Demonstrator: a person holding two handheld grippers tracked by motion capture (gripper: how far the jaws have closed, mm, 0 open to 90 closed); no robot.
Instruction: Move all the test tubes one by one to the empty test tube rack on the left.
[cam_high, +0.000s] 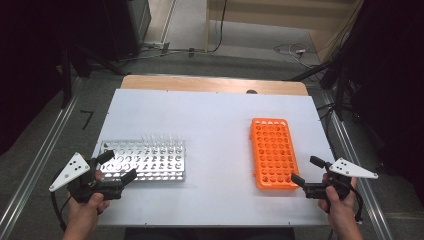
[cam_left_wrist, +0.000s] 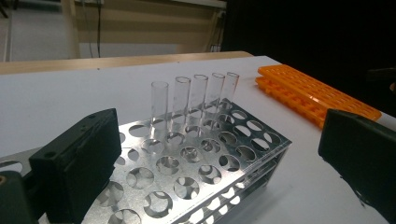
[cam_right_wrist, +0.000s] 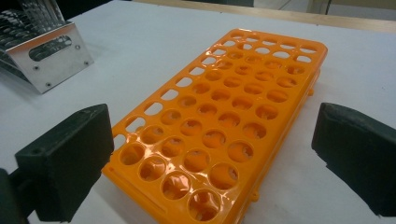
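Note:
A shiny metal tube rack (cam_high: 145, 161) (cam_left_wrist: 196, 168) lies at the table's left, with several clear glass tubes (cam_high: 161, 140) (cam_left_wrist: 194, 100) standing upright in its far row. An empty orange plastic rack (cam_high: 273, 152) (cam_right_wrist: 219, 121) lies at the right; its near end fills the right gripper view. My left gripper (cam_high: 116, 168) (cam_left_wrist: 219, 163) hovers open at the metal rack's near left corner, nothing between its jaws. My right gripper (cam_high: 307, 170) (cam_right_wrist: 212, 154) stands open just right of the orange rack's near corner, jaws empty.
The white table top (cam_high: 215, 125) has bare room between the two racks and behind them. A wooden edge (cam_high: 215, 83) runs along the far side. Metal rails (cam_high: 40, 165) flank the table; cables lie on the floor beyond.

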